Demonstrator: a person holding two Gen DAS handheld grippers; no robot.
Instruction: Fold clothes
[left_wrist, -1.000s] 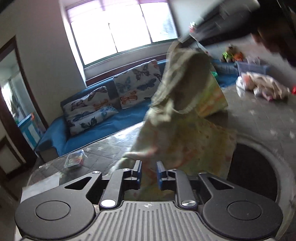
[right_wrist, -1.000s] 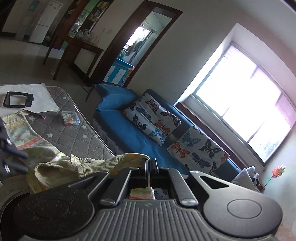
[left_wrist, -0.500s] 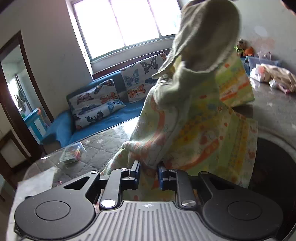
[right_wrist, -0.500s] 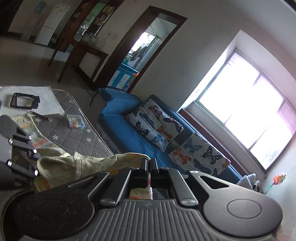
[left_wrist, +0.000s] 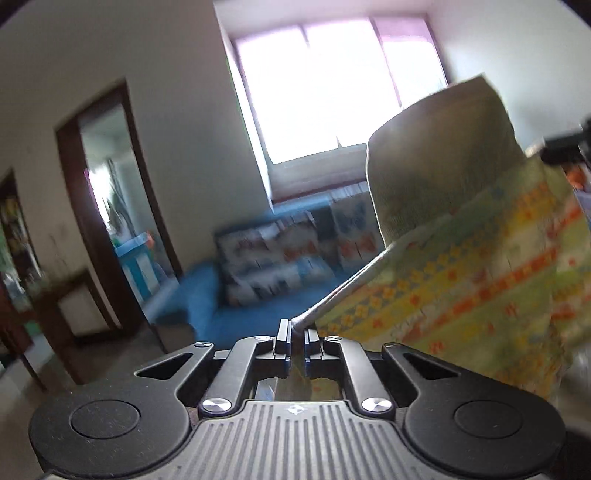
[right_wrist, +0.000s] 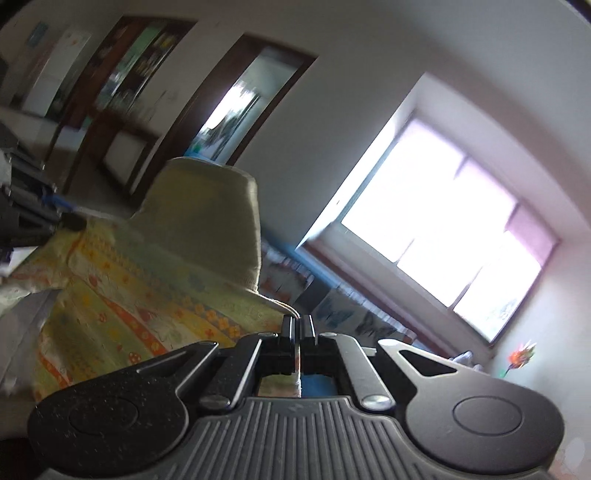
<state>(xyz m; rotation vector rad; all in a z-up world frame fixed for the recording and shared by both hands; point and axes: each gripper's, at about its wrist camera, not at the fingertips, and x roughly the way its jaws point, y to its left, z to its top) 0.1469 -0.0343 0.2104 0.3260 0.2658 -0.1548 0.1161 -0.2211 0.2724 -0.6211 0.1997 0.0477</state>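
A: Where is the garment?

B: The garment (left_wrist: 476, 266), yellow-green with orange and yellow flower bands, hangs in the air between the two tongs. In the left wrist view it fills the area from two to four o'clock, with a plain olive hood-like part (left_wrist: 439, 166) rising at one o'clock.

A: And from the other side?

B: In the right wrist view the same garment (right_wrist: 122, 295) spreads from eight to ten o'clock, the olive part (right_wrist: 207, 221) standing up at about eleven.

A: What are the tongs doing?

B: The left tongs (left_wrist: 294, 334) are clenched on a thin edge of the garment, which runs taut up toward two o'clock. The right tongs (right_wrist: 297, 325) are pressed nearly together, pinching the garment's hem at their tips.

A: Anything behind?

B: A bright window (left_wrist: 332, 88) at twelve o'clock in the left view, with a blue sofa (left_wrist: 221, 299) and patterned cushions (left_wrist: 273, 258) below it, blurred. A dark-framed doorway (left_wrist: 107, 206) sits at nine o'clock. In the right view the window (right_wrist: 450, 236) lies at three o'clock and a doorway (right_wrist: 236, 99) at eleven.
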